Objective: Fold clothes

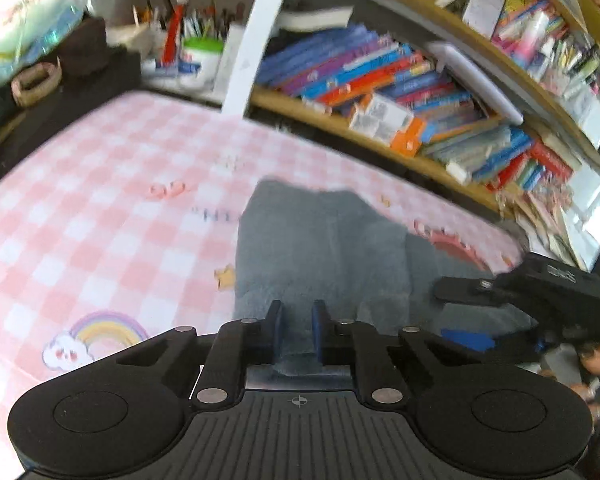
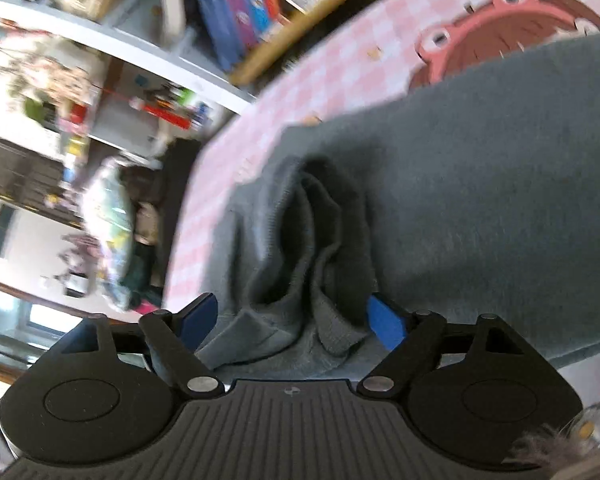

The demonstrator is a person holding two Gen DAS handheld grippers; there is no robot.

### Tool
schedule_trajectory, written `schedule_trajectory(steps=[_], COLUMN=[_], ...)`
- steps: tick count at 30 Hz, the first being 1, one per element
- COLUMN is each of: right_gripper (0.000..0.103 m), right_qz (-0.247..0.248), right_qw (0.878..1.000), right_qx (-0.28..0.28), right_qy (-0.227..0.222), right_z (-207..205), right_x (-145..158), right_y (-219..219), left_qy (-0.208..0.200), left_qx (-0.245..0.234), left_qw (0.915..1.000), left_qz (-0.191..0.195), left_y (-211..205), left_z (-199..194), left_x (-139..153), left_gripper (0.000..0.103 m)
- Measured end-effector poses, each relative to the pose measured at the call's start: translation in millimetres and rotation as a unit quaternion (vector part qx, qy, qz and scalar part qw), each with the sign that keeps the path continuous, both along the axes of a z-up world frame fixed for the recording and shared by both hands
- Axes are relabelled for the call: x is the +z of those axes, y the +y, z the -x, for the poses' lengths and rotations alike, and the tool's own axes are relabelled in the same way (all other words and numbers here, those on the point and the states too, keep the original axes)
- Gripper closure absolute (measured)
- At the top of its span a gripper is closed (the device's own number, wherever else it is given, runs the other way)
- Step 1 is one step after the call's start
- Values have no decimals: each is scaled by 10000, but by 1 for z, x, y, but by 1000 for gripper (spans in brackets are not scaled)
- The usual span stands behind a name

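While one grey fleece garment (image 2: 480, 184) is lying on the pink-and-white checked worktop (image 1: 100, 200), two grippers are working at it. Soft and matte, it is bunching into thick folds. The left gripper (image 1: 296, 320) is showing jaws nearly together, cloth between them; the right gripper (image 2: 292, 320) is keeping jaws apart, straddling bunched fabric.

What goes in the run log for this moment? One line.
task: fold clothes | left gripper: nearly shut over grey garment | right gripper: open around bunched garment edge | surface: pink checked cloth
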State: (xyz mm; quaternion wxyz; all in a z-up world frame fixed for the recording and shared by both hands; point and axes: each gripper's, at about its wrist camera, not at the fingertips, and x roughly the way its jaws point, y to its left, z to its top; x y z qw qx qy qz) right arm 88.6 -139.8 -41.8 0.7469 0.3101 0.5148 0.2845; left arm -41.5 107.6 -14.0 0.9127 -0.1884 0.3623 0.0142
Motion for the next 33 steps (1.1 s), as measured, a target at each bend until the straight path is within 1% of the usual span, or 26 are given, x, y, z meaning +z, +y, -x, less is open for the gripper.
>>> schedule_trajectory(steps=[1,2,3,4,5,6,8,9,11,12,13,14,15,17,20,22,24,27,30,32,33], right_gripper=[50,56,75,85,86,87,88,89,89,89,89,88,88,87,81,74,69,66,66,65,65], right_qz=[136,73,10,-53,-190,-256,-418,-461,-82,169,308,222,171,69,157,221,304,403,552,685,769], right_qw=[9999,10000,10000,10000,9998,9990,9962,9950,9956,9967,9977,9981,9981,9980,9978,9975,9969,9956,9937,9918,9905], right_qx=[-24,-30,-37,-43,-71,-70,-144,-225,-376,-430,-432,-496,-528,-591,-576,-559,-556,-567,-573,-581,-582], right_qy=[53,45,36,27,-79,-352,-753,-861,-853,-664,-425,-286,-265,-223,-296,-366,-471,-630,-786,-905,-981], right_z=[-1,0,0,0,3,7,11,12,11,9,6,5,4,3,5,7,6,13,17,20,22], right_x=[-4,-4,-5,-5,-1,6,14,15,9,1,-9,-17,-18,-19,-15,-11,-5,0,7,11,14], right_y=[4,5,5,6,6,7,6,4,5,6,6,4,3,0,3,2,2,-8,-14,-17,-18], left_qy=[89,179,190,201,212,211,171,134,86,81,76,71,66,62,76,64,16,-114,-307,-412,-454], left_qx=[-67,-135,-195,-210,-224,-227,-195,-189,-308,-413,-519,-625,-731,-795,-826,-816,-770,-707,-660,-664,-699], left_qw=[9999,9996,9995,9994,9993,9993,9996,9997,9994,9989,9981,9970,9957,9953,9953,9953,9957,9959,9950,9939,9932], left_qz=[-72,-148,-169,-194,-219,-212,-107,-57,-106,-217,-330,-443,-557,-557,-507,-516,-518,-559,-688,-783,-813], left_y=[0,0,1,2,3,5,9,9,5,1,-3,-6,-10,-9,-6,-7,-7,-9,-15,-20,-24], left_z=[-3,-6,-7,-8,-8,-8,-6,-5,-7,-9,-10,-12,-13,-13,-14,-14,-12,-10,-9,-10,-10], left_x=[-5,-10,-12,-13,-14,-15,-19,-21,-23,-23,-23,-23,-23,-23,-22,-18,-13,-4,6,11,13], left_gripper=[91,91,91,91,91,91,91,91,91,91,90,90,90,90,90,89,88,85,77,66,64])
